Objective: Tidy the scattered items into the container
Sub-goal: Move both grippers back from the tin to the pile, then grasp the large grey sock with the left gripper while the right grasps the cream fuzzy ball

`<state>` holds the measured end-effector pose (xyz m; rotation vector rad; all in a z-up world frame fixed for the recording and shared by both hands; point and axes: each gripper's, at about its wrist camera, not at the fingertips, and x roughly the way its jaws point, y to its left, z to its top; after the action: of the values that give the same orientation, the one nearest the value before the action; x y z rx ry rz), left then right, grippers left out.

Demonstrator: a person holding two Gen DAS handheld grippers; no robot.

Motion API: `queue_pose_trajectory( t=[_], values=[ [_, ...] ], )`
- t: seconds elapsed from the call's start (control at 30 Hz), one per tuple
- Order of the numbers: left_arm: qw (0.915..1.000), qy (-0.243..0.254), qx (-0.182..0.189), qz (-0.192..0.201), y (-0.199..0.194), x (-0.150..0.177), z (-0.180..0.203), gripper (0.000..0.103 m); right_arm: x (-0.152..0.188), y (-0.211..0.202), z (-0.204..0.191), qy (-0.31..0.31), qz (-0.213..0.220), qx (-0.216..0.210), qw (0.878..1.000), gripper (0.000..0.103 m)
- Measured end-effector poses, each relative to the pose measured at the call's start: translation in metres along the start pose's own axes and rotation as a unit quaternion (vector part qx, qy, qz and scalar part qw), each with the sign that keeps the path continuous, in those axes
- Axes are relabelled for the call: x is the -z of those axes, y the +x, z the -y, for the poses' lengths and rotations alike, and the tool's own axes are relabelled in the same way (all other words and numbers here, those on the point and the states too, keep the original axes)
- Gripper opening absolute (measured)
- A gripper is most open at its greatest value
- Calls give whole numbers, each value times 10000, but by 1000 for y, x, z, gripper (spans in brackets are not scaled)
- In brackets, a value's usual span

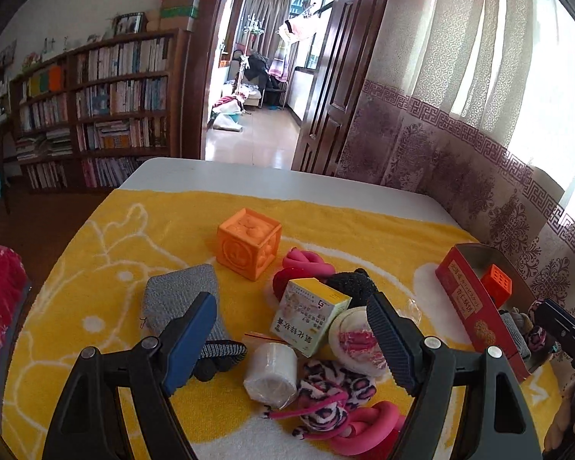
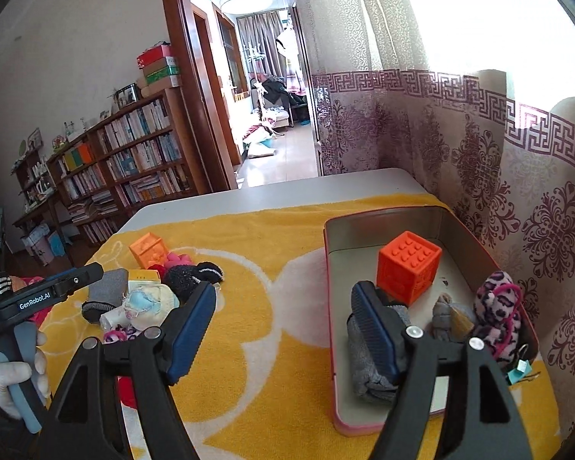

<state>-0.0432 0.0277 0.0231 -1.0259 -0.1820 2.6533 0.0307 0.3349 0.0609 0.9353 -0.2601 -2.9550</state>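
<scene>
Scattered on the yellow towel (image 1: 142, 237) lie an orange cube (image 1: 249, 243), a grey sock (image 1: 180, 299), pink foam rollers (image 1: 306, 262), a black knitted piece (image 1: 354, 285), a small yellow-white box (image 1: 310, 316), a white roll (image 1: 272, 373) and a leopard-print pouch (image 1: 333, 391). My left gripper (image 1: 289, 329) hovers open over this pile, touching nothing. The red tin (image 2: 364, 226) holds a red-orange cube (image 2: 408, 266), a grey sock (image 2: 368, 360) and a leopard plush (image 2: 498, 310). My right gripper (image 2: 283, 326) is open and empty, its right finger above the tin's sock.
The tin sits at the towel's right, close to the patterned curtain (image 2: 517, 191). The white table (image 2: 287, 191) ends beyond the towel, with a bookshelf (image 1: 107, 107) and doorway behind. A gloved hand (image 2: 11, 375) holds the left gripper's handle at the right wrist view's left edge.
</scene>
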Motion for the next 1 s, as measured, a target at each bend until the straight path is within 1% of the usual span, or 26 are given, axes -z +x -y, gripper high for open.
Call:
queue_pose_trajectory(
  t=[0.07,0.27,0.4,0.53,0.7,0.8,1.0],
  values=[
    [9998,-149,-134,-3,-1,1,-17,82,-1,5,-14,-132,-76,-118,9998,77],
    [9985,-471,-278,-35,-3,5,-53,82,1,27,-61,-564,-380,-565,9961,77],
    [9976,-607,-320,-86,-1,9,-67,82,7,42,-86,-787,-553,-720,9928,77],
    [9964,-743,-342,-215,7,13,-77,82,9,58,-101,-849,-745,-832,9901,78],
    [9959,-773,-344,-320,14,16,-81,82,12,76,-117,-942,-879,-871,9878,78],
    [9955,-793,-359,-370,17,17,-83,82,15,87,-124,-1017,-933,-821,9870,78],
    [9950,-793,-380,-474,24,21,-84,82,24,106,-127,-1133,-978,-489,9875,78]
  ],
)
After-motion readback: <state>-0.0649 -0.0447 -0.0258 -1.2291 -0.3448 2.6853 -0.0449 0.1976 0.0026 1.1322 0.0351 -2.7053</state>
